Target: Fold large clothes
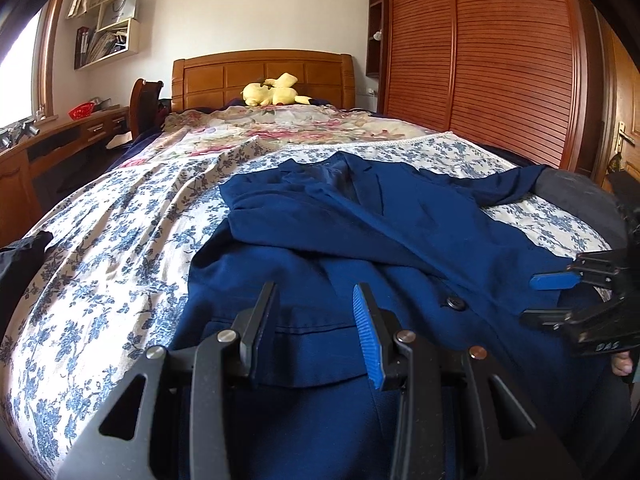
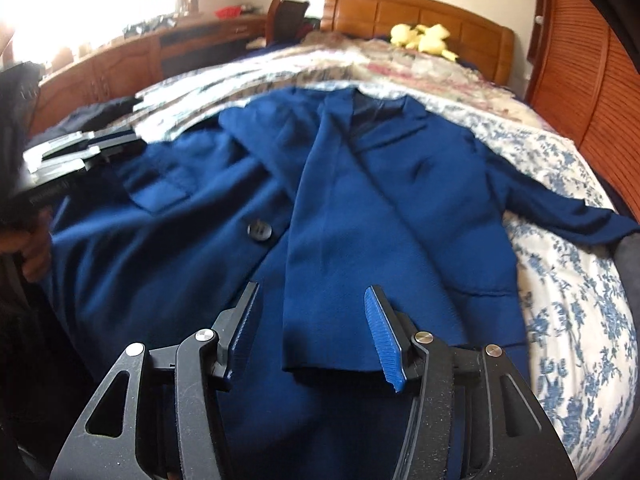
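A navy blue jacket [image 2: 360, 184] lies spread face-up across the near end of the bed [image 1: 100, 248], filling the lower middle of both views, its collar pointing toward the wooden headboard [image 1: 264, 76] at the top centre. In the right wrist view one front panel is laid over the other, its straight lower hem [image 2: 332, 368] running just above the right gripper [image 2: 316, 334], whose jaws stand wide apart with nothing between them, hovering low over the cloth. A dark button [image 2: 259, 230] sits left of centre beside that overlapping edge, and a pocket flap [image 2: 160, 196] lies farther left. One sleeve [image 2: 560, 208] stretches toward the right edge of the frame, reaching the side of the mattress near the slatted wardrobe doors [image 1: 500, 60]. In the left wrist view the left gripper [image 1: 316, 316] is likewise spread wide and empty, poised over a stitched seam of the jacket at the bottom centre. The floral sheet [image 1: 104, 264] shows bare across the left half of that frame and again in a strip at the right, so there is open bedding on both sides of the garment. A yellow plush toy [image 1: 272, 94] rests against the headboard, well apart from the jacket, and a wooden desk [image 1: 60, 136] runs along the upper left beneath the window.
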`<state>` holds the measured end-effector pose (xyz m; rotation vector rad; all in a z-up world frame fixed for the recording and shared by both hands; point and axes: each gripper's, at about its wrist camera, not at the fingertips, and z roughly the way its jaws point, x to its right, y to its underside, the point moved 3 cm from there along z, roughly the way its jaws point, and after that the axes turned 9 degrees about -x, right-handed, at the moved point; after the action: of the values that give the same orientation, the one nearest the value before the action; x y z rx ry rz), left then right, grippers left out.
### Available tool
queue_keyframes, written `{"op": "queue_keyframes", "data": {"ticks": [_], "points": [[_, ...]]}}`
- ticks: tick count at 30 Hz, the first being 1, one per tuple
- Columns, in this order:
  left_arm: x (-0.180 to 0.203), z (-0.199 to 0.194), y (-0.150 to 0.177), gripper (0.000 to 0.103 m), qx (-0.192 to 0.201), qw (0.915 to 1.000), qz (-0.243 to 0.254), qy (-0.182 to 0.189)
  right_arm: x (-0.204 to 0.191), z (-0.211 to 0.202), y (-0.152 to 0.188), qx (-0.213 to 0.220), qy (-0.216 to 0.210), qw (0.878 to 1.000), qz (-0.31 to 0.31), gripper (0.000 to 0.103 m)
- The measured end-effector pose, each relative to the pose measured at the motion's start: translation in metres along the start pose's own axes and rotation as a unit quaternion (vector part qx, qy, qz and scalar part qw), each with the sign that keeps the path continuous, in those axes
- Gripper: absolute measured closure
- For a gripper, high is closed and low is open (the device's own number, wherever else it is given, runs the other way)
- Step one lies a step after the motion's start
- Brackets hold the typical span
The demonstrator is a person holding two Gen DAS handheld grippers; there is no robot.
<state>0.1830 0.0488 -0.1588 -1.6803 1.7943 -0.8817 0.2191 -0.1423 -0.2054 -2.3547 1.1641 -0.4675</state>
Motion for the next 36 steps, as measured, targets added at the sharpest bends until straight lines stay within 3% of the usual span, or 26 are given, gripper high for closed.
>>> {"op": "queue_keyframes", "data": {"ticks": [7,11,12,15,24,27,30,36], "points": [[0.002,0.0,0.001,0.066,-0.001,1.0,0.002,0.002,-0.001,0.015,0.007,-0.02,0.034,0.999,-0.03,0.053],[0.002,0.0,0.001,0.066,-0.001,1.0,0.002,0.005,0.003,0.015,0.007,-0.023,0.057,0.997,-0.046,0.074],[0.002,0.0,0.001,0.066,-0.001,1.0,0.0,0.008,0.006,0.015,0.006,-0.028,0.06,0.997,-0.045,0.085],[0.003,0.0,0.0,0.066,-0.001,1.0,0.001,0.007,0.013,0.008,0.001,-0.03,0.056,0.997,-0.045,0.093],[0.005,0.0,0.0,0.066,0.0,0.9999,0.002,0.01,0.077,-0.038,-0.039,0.041,0.069,0.996,0.036,0.093],[0.006,-0.001,0.0,0.066,0.001,0.9999,0.003,0.011,0.107,-0.041,-0.052,0.053,0.133,0.988,0.06,0.089],[0.006,0.0,0.0,0.066,-0.001,0.9999,0.001,0.016,0.127,-0.044,-0.056,0.06,0.191,0.977,0.073,0.071],[0.007,-0.003,-0.001,0.066,0.002,0.9998,-0.001,0.022,0.127,-0.039,-0.037,0.046,0.146,0.985,0.075,0.064]]}}
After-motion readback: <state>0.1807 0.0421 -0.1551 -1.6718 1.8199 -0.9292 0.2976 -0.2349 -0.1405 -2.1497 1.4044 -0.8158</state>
